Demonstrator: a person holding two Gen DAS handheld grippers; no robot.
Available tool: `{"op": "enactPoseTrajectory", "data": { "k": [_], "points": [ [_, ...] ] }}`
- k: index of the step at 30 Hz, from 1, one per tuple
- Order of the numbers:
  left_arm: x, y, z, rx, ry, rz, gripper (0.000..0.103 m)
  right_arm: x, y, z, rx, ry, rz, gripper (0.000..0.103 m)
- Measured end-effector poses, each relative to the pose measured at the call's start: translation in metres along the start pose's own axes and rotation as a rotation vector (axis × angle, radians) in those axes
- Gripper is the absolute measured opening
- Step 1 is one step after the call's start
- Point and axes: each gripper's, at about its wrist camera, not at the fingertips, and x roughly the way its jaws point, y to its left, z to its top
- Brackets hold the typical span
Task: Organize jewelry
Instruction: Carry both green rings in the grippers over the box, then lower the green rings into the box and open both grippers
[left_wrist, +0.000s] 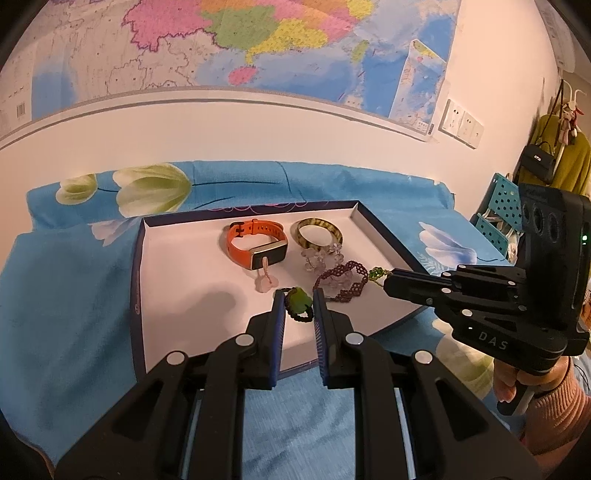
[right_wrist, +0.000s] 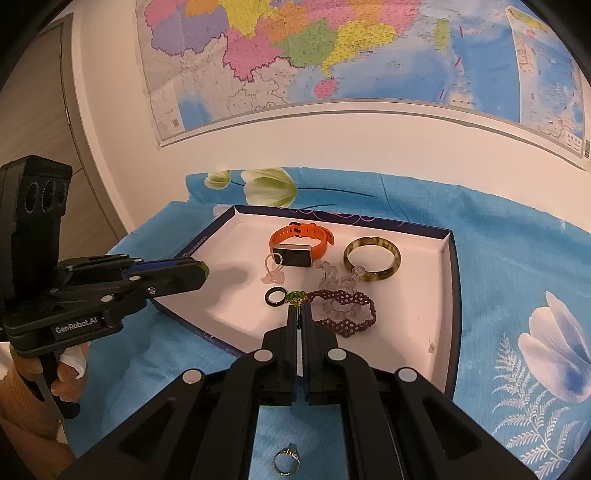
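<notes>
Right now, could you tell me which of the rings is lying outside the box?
The silver ring, on the blue cloth near the camera; the black ring lies inside the box.

Warm, fairly dim indoor light from above; soft blurred shadow on the white tray floor (left_wrist: 221, 301); strong fisheye bending and dark corners; mild softness, no harsh glare

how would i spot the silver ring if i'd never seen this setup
Find the shallow white tray on the blue floral cloth. The silver ring lies outside it, on the cloth at the near edge: the only metal piece, and the only one outside the tray.
</notes>
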Motion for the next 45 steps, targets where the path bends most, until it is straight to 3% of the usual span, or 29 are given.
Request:
{"op": "enactPoseTrajectory", "data": {
  "k": [45],
  "points": [
    [0.041, 0.002, 0.010, 0.000, 0.055, 0.043, 0.016, 0.037, -0.003, 0.011, -0.013, 0.066, -0.025, 0.001]
  ]
}}
